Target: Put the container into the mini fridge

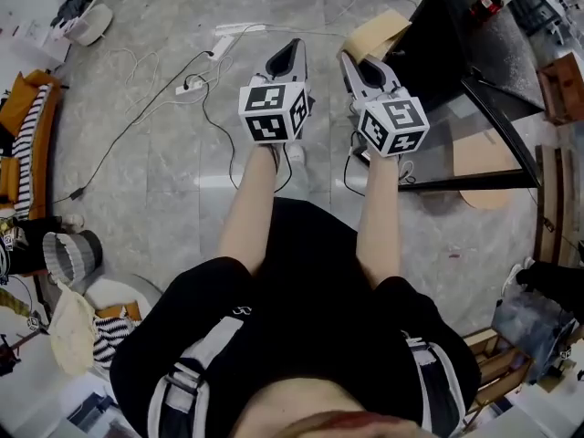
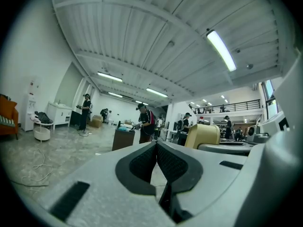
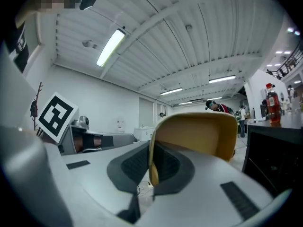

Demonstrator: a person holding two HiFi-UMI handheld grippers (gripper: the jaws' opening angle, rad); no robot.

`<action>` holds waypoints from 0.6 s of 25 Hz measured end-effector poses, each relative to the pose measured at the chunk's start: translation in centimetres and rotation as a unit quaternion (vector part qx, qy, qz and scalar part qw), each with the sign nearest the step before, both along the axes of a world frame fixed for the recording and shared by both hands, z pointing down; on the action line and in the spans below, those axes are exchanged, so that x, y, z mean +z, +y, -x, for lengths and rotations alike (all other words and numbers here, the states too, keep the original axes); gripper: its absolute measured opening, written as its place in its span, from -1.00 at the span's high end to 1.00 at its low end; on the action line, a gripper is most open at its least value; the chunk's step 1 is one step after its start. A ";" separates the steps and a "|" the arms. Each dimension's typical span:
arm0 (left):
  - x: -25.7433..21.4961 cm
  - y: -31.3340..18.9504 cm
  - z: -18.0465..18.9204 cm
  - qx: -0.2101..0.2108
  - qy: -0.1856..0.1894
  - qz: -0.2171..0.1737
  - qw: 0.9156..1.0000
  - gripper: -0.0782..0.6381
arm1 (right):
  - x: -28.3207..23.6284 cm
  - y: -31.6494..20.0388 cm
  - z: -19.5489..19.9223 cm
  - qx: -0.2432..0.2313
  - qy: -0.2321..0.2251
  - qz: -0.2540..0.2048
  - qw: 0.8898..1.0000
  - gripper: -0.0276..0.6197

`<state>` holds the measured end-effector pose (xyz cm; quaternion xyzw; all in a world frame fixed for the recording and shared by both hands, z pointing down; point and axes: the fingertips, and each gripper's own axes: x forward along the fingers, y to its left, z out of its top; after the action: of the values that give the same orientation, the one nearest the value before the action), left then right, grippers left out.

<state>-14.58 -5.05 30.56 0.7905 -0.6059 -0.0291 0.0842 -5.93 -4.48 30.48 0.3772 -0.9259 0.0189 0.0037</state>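
Note:
A tan, shallow container (image 1: 376,33) hangs above the floor, with my right gripper (image 1: 352,58) shut on its rim. In the right gripper view the container (image 3: 199,134) fills the middle, its edge pinched between the jaws of the right gripper (image 3: 150,145). The black mini fridge (image 1: 456,39) stands just to the right, its glass door (image 1: 497,149) swung open; its dark side (image 3: 274,160) shows close by. My left gripper (image 1: 290,47) is held beside the right one, shut and empty, and appears the same in its own view (image 2: 156,144), where the container (image 2: 204,134) lies to the right.
A red-capped bottle (image 1: 490,0) stands on the fridge top. A power strip with cables (image 1: 196,82) lies on the marble floor to the left. An orange chair (image 1: 23,144) and a white basket (image 1: 87,16) sit far left. People (image 2: 144,124) stand in the hall.

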 end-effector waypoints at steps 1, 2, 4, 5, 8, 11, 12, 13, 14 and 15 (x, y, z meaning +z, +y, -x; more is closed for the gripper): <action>0.1 -2.3 -0.4 0.006 -0.002 0.003 1.000 0.76 | 0.2 -2.2 -0.2 0.003 -0.001 0.005 1.000 0.87; 0.1 -4.5 -0.8 0.013 -0.004 0.006 1.000 0.76 | 0.5 -4.4 -0.4 0.007 -0.003 0.011 1.000 0.87; 0.3 -9.0 -1.2 0.022 -0.011 0.013 1.000 0.76 | 1.1 -8.9 -0.5 0.013 -0.006 0.025 1.000 0.87; 0.5 -11.1 -1.2 0.024 -0.013 0.018 0.999 0.76 | 1.4 -11.0 -0.4 0.014 -0.006 0.031 0.999 0.87; 1.7 -16.6 -0.4 0.025 -0.017 0.042 0.999 0.76 | 2.7 -16.3 0.2 0.022 -0.003 0.053 0.998 0.87; 3.4 -20.5 -0.3 0.031 -0.018 0.067 0.997 0.76 | 4.3 -19.8 0.4 0.029 0.009 0.078 0.997 0.87; 4.1 -21.6 -0.5 0.034 -0.018 0.075 0.996 0.76 | 5.0 -20.8 0.5 0.031 0.015 0.084 0.996 0.87; 4.9 -22.6 -0.8 0.037 -0.018 0.084 0.996 0.76 | 5.8 -21.6 0.4 0.033 0.022 0.091 0.995 0.87; 5.9 -23.3 -1.2 0.042 -0.017 0.095 0.994 0.76 | 6.8 -22.3 0.1 0.035 0.028 0.101 0.994 0.87; 7.0 -23.9 -1.7 0.047 -0.016 0.106 0.993 0.76 | 7.9 -22.8 -0.3 0.039 0.034 0.112 0.992 0.87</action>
<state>-12.84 -28.95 37.56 0.8052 -0.5688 0.0524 0.1590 -5.65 -27.25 38.40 0.4106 -0.9019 0.1096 0.0771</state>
